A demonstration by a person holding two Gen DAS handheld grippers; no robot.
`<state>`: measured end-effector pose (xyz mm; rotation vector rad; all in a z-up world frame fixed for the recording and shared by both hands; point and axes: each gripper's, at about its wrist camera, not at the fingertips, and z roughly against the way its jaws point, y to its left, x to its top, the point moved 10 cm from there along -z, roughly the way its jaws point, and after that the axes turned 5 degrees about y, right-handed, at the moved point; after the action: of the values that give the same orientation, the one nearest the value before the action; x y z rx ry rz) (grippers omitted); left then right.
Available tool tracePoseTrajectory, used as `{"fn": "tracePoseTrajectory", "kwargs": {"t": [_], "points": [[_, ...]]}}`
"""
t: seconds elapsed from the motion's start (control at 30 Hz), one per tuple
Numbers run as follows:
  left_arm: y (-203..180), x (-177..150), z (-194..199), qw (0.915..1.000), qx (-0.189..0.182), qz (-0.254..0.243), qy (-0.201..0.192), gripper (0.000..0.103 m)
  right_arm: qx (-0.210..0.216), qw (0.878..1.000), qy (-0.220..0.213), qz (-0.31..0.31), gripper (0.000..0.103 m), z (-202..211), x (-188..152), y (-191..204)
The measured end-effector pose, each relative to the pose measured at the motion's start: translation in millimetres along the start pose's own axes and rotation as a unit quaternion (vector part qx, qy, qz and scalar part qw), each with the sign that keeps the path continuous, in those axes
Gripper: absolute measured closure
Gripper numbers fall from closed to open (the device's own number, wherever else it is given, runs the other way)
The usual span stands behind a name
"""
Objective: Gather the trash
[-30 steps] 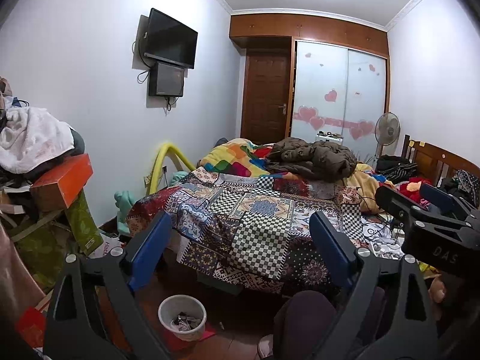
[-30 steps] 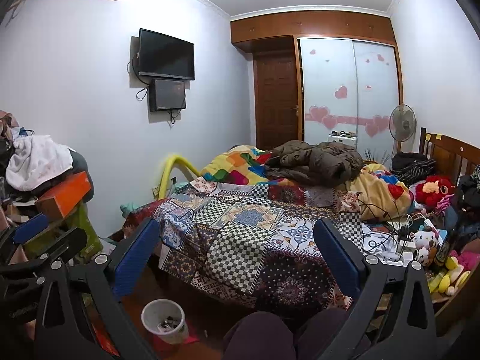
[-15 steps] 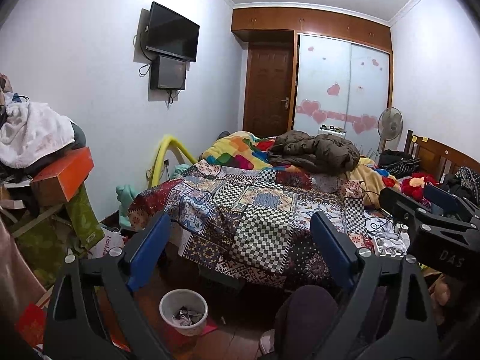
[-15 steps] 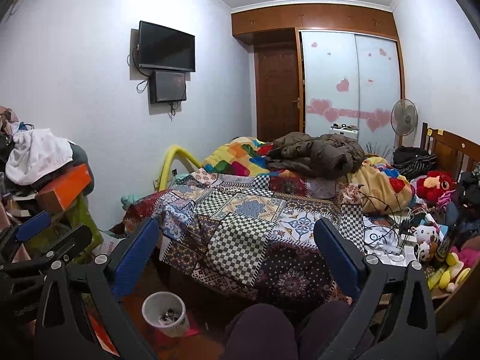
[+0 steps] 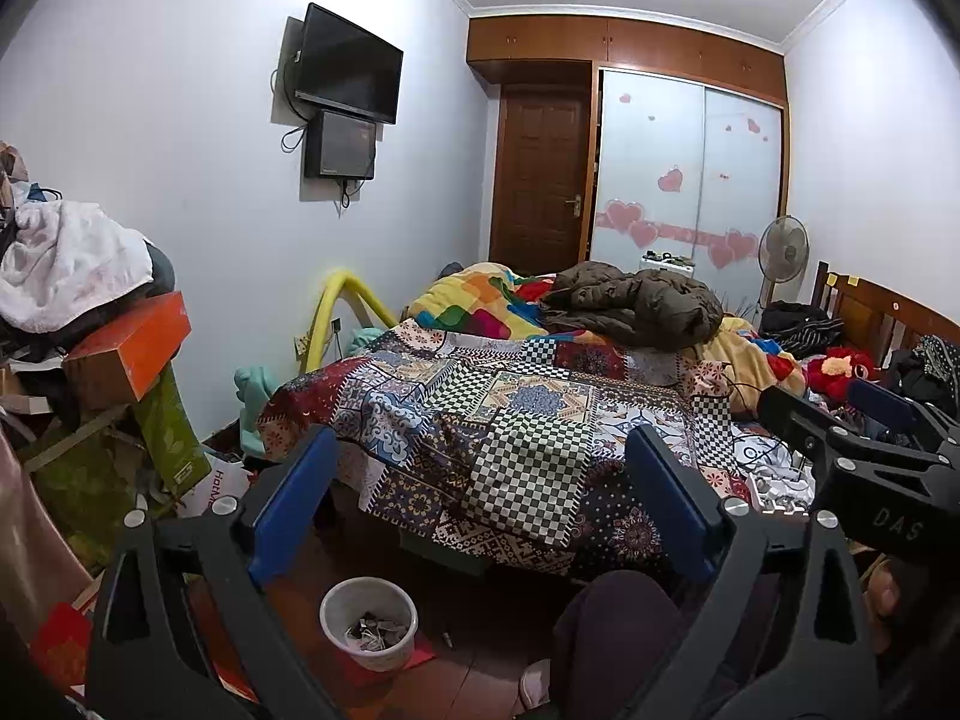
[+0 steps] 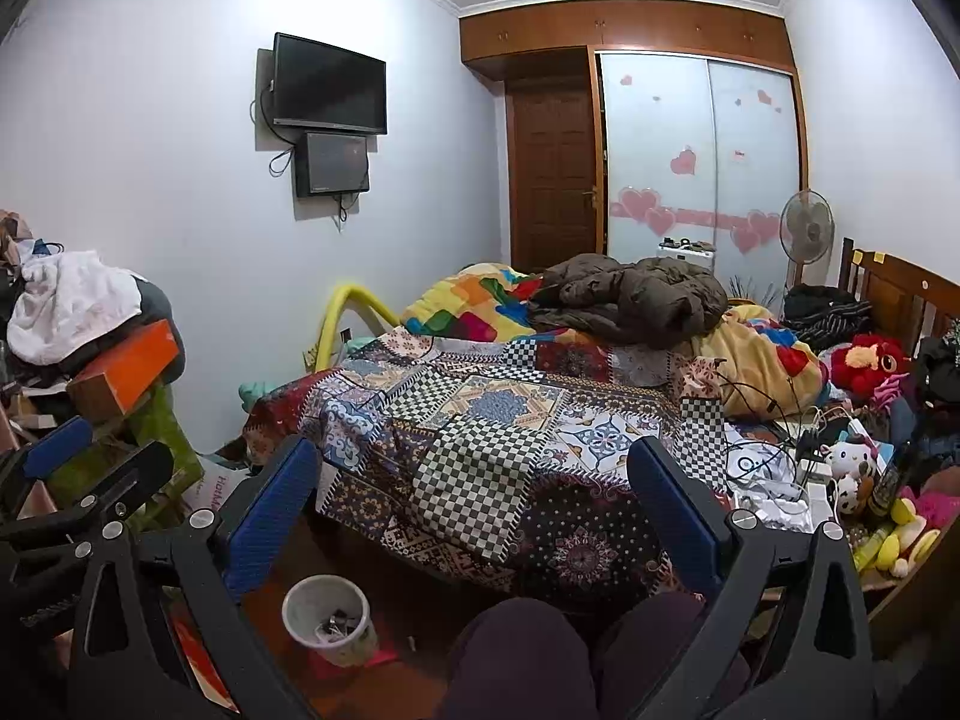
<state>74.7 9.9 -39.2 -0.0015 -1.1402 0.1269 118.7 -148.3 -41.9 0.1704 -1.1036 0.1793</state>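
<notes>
Both claws stand wide open and hold nothing: the left gripper and the right gripper each point across the room at the quilt on the bed. The bin, white and with scraps of trash in its bottom, sits on the floor at about 7 o'clock in both views, just inside each claw's left finger, near the foot of the bed. A knee fills 6 o'clock.
</notes>
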Motion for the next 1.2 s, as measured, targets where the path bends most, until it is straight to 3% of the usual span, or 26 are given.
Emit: {"fn": "tracePoseTrajectory", "kwargs": {"t": [1.2], "points": [[9.8,-1.3,1.2,1.0000,0.002,0.007,0.003,0.002,0.007,1.000,0.000,0.013,0.000,-1.1,-1.2,-1.3]]}}
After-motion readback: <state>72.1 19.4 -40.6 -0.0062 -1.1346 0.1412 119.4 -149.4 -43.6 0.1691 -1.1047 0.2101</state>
